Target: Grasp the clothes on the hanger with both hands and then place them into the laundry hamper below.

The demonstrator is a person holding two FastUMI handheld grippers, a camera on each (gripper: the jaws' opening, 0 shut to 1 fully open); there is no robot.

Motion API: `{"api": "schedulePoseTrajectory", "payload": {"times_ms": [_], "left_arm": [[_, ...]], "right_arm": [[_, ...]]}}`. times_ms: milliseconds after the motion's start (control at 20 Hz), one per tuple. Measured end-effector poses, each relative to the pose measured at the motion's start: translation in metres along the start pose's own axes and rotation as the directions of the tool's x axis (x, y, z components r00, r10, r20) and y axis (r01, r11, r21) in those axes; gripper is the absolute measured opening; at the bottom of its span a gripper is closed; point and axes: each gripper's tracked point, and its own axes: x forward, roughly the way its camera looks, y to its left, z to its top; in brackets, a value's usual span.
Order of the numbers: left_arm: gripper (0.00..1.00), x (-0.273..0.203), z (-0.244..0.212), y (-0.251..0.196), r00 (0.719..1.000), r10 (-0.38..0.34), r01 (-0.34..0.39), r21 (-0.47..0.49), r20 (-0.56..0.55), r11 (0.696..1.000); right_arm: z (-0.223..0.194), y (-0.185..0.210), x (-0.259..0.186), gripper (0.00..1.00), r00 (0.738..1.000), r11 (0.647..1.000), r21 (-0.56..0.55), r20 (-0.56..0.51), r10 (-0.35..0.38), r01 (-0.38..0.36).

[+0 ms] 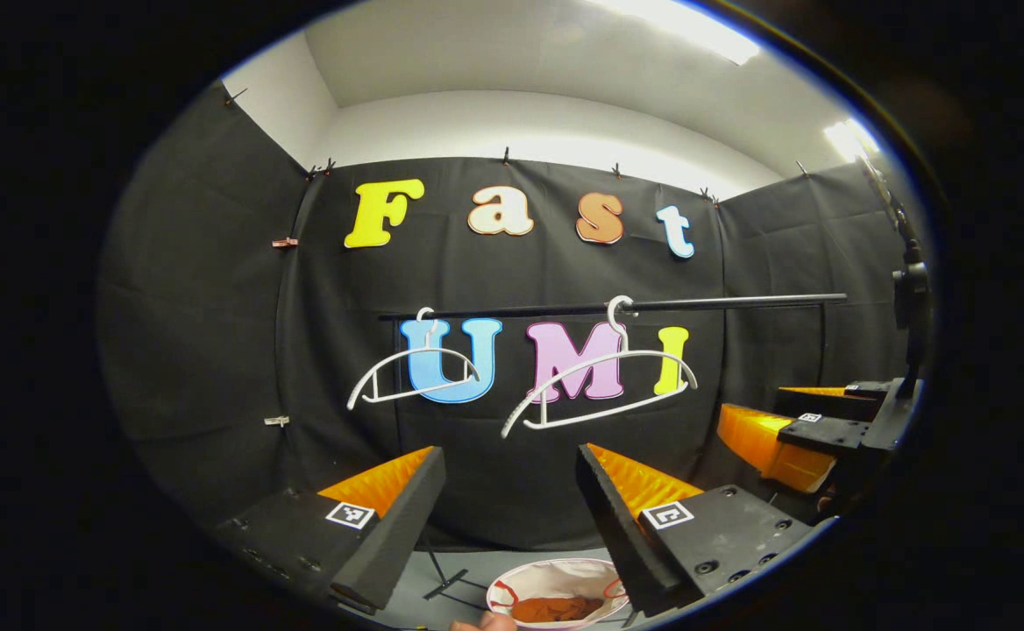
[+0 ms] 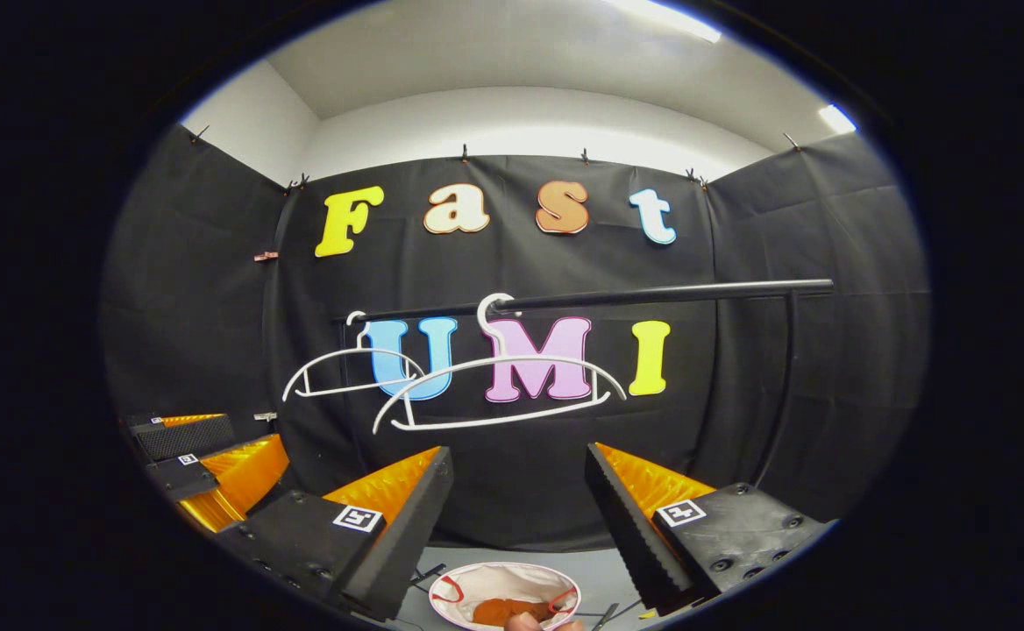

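Below both tongs (image 1: pixel 510 491), hampered clothes (image 1: pixel 556 608).

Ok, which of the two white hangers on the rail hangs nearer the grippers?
The right-hand hanger: it looks larger and sits lower in both views, overlapping the smaller left-hand hanger in the right gripper view. Both are bare.

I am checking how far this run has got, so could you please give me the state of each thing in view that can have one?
Left gripper: open, holding nothing.
Right gripper: open, holding nothing.
Left hanger: on the rail, bare.
Right hanger: on the rail, bare, tilted.
Rail: level, carrying both hangers.
Laundry hamper: open-topped, orange-brown clothes inside.
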Motion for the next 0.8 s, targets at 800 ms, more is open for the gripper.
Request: {"api": "schedulePoseTrajectory", "payload": {"times_ms": [800], "left_arm": [[0.95, -0.0011, -0.0049, -0.0003, 1.000, -0.003, 0.003, 0.012, -0.017, 1.000]], "right_arm": [[-0.0023, 0.0061, -0.0013, 0.98, 1.000, 1.000, -0.022, 0.007, 0.013, -0.013]]}}
